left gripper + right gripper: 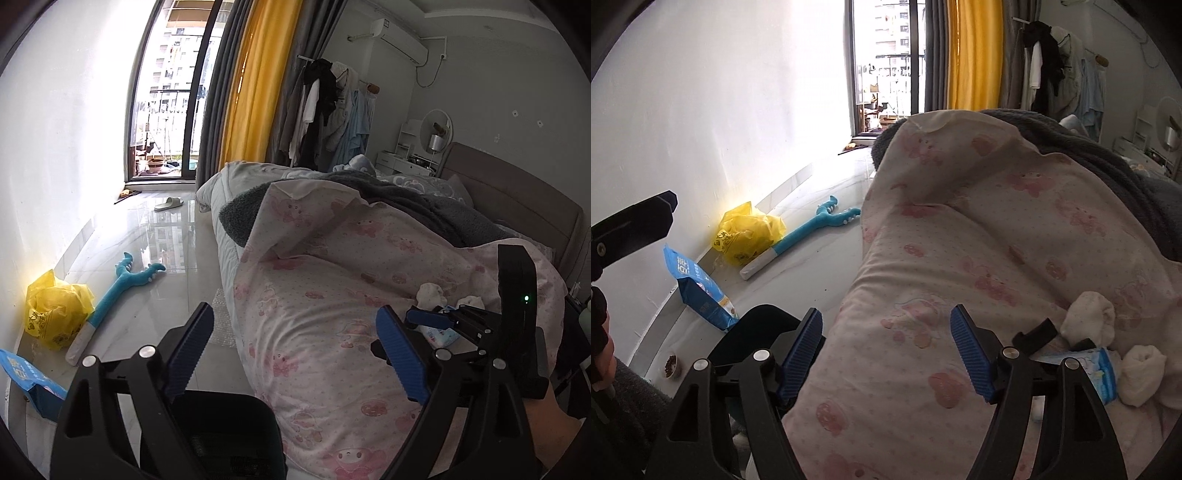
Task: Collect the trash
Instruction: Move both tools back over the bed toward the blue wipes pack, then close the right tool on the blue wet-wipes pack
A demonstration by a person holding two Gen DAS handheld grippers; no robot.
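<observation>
On the bed, seen from the left wrist camera, a pink-patterned quilt [332, 280] lies bunched over a grey blanket [417, 206]. The left gripper [295, 343] hangs above the quilt's near edge with its blue-padded jaws spread wide and nothing between them. Off to the right, the right gripper [443, 319] reaches in over the quilt. It sits by a crumpled blue-and-white wrapper [441, 334], with two white balled-up socks [430, 293] just beyond. From here I cannot tell whether those tongs are released or clenched. Down on the glossy floor [166, 295], a crumpled yellow plastic bag [55, 310] rests against the white wall. A teal plush toy [122, 291] with a white handle lies beside the yellow bag, and a blue packet [33, 380] lies nearer the camera. A pale slipper [168, 203] lies by the balcony door, next to a yellow curtain [258, 81].

From the right wrist camera, the right gripper [886, 350] is plainly released. Its jaws stand apart over the quilt [979, 240], grasping nothing. The blue-and-white wrapper [1097, 373] lies on the quilt just right of the right-hand finger. White socks [1089, 321] touch it on its far side and its right side. On the floor by the wall are the yellow bag [746, 232], the teal toy [812, 232] and the blue packet [698, 291]. A small bowl of brown pellets [670, 365] sits near the packet.
</observation>
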